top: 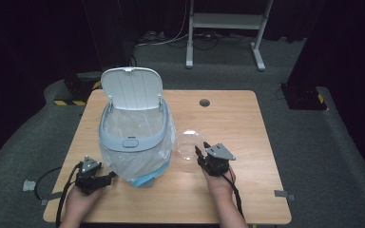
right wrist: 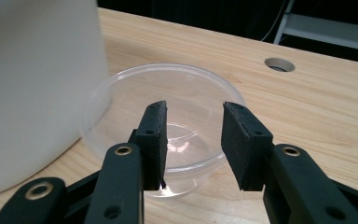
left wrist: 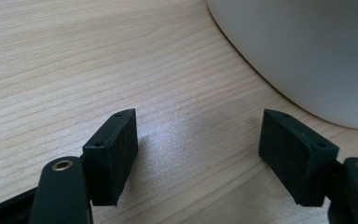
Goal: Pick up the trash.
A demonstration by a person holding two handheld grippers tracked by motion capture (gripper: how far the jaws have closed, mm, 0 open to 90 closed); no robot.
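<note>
A white bin [top: 132, 140] with its flip lid [top: 132, 88] raised stands on the left half of the wooden table [top: 247, 123], lined with a clear bag. To its right lies a clear shallow plastic bowl [top: 187, 145]. My right gripper [top: 201, 148] reaches its near rim. In the right gripper view the jaws [right wrist: 193, 126] stand apart over the bowl's [right wrist: 186, 88] near edge, pinching nothing, with the bin wall [right wrist: 32, 84] at left. My left gripper [top: 111, 175] rests low beside the bin's base, open [left wrist: 198, 140], with bare wood between its pads and the bin [left wrist: 307, 46] at upper right.
A round cable hole [top: 204, 102] sits in the table's far middle. Beyond the table stands a grey desk frame [top: 225, 21] on dark carpet. Black stands with yellow-striped bases [top: 71, 92] flank the table. Bare wood lies right of the bowl and along the front edge.
</note>
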